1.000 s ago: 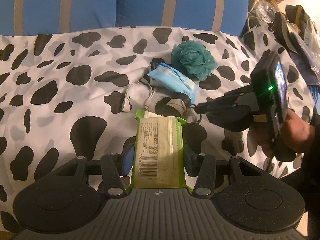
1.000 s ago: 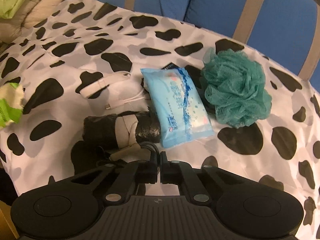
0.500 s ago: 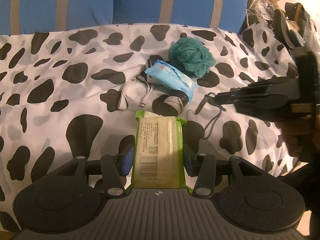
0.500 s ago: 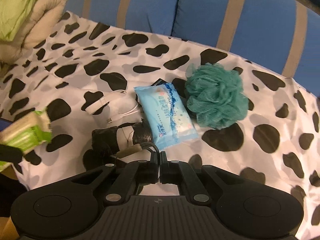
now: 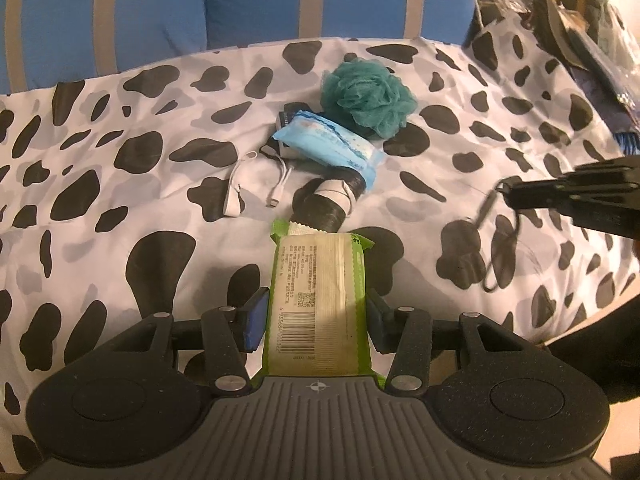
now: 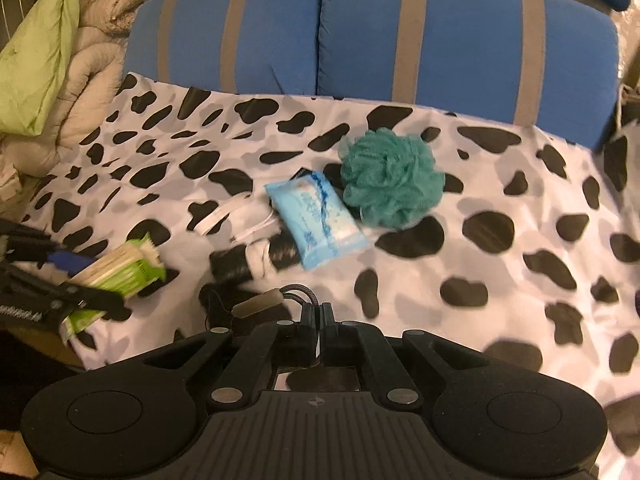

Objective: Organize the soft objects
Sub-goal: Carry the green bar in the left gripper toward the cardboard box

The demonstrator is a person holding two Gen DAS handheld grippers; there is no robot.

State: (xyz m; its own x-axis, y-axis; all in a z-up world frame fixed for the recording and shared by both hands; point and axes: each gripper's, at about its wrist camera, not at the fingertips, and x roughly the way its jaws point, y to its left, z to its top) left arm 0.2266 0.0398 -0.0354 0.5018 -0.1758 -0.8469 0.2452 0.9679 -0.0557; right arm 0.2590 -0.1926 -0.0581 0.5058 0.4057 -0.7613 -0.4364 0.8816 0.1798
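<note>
The right gripper, clamped on a limp black cable, has lifted it; the left gripper squeezes a soft green packet mid-body.

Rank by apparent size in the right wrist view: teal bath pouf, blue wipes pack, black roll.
1. Teal bath pouf
2. Blue wipes pack
3. Black roll, partly hidden by the pack, so least certain.

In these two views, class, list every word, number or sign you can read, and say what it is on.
Green packet in the left gripper: a barcode with digits beneath and small print, all too blurred to quote.
Blue wipes pack: printed lettering, too blurred to read.
Nothing else carries text.
</note>
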